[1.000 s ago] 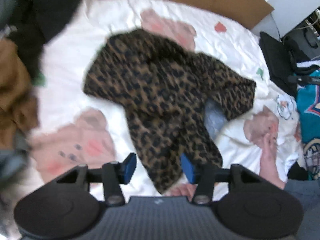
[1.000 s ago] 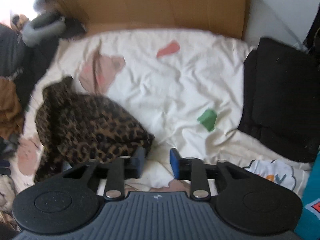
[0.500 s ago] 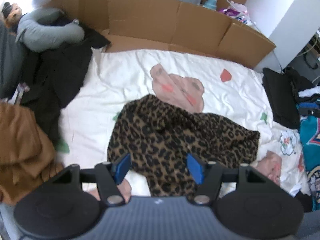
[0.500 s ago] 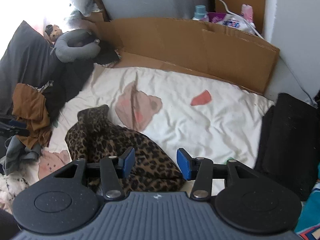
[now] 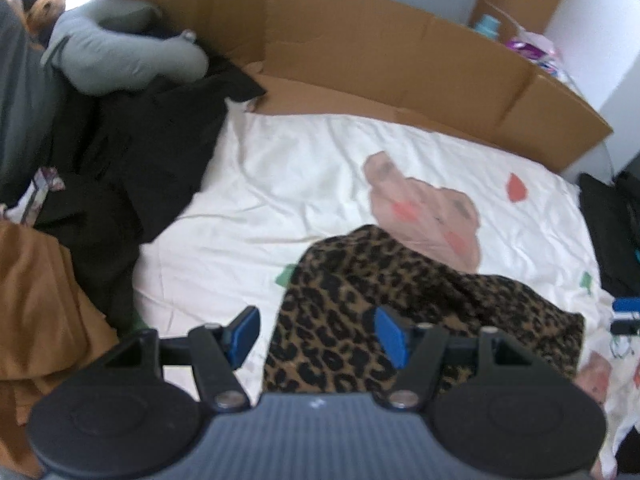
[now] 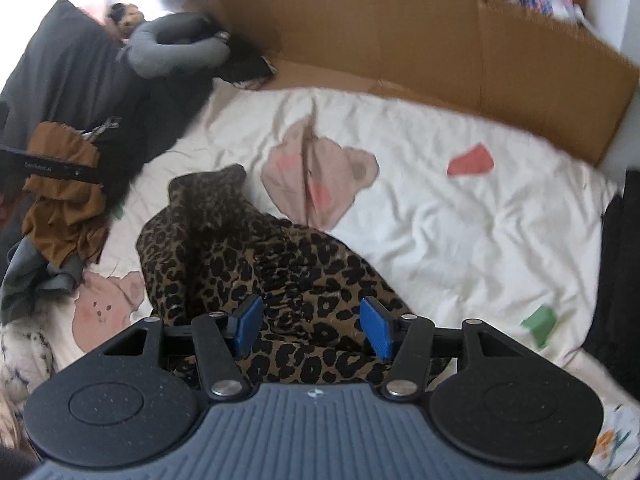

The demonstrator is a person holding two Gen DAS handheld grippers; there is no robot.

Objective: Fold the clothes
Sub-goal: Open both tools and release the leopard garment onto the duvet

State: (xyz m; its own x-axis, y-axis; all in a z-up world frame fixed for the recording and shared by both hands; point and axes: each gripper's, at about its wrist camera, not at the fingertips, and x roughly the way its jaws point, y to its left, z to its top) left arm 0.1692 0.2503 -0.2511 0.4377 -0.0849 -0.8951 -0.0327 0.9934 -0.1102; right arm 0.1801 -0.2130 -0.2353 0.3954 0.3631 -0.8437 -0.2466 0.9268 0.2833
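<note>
A crumpled leopard-print garment (image 5: 380, 280) lies in a heap on the white bear-print sheet (image 5: 280, 184). In the left wrist view my left gripper (image 5: 316, 334) hovers open above the garment's near left edge, its blue pads (image 5: 244, 330) clear of the cloth. In the right wrist view the same garment (image 6: 240, 248) spreads below my right gripper (image 6: 312, 326). Its jaws are opening, with the leopard cloth under the gap and no pad pressing on it. The garment's near end is hidden behind both gripper bodies.
A cardboard wall (image 5: 360, 60) borders the sheet at the back. Black clothes (image 5: 132, 160), a brown garment (image 5: 40, 300) and a grey neck pillow (image 5: 120, 56) pile up on the left. A black folded item (image 6: 620, 260) lies at the right edge.
Both grippers have drawn back over the bed, so the garment sits lower and nearer in each view. Both sets of jaws stand wider. The hand seen earlier is out of view.
</note>
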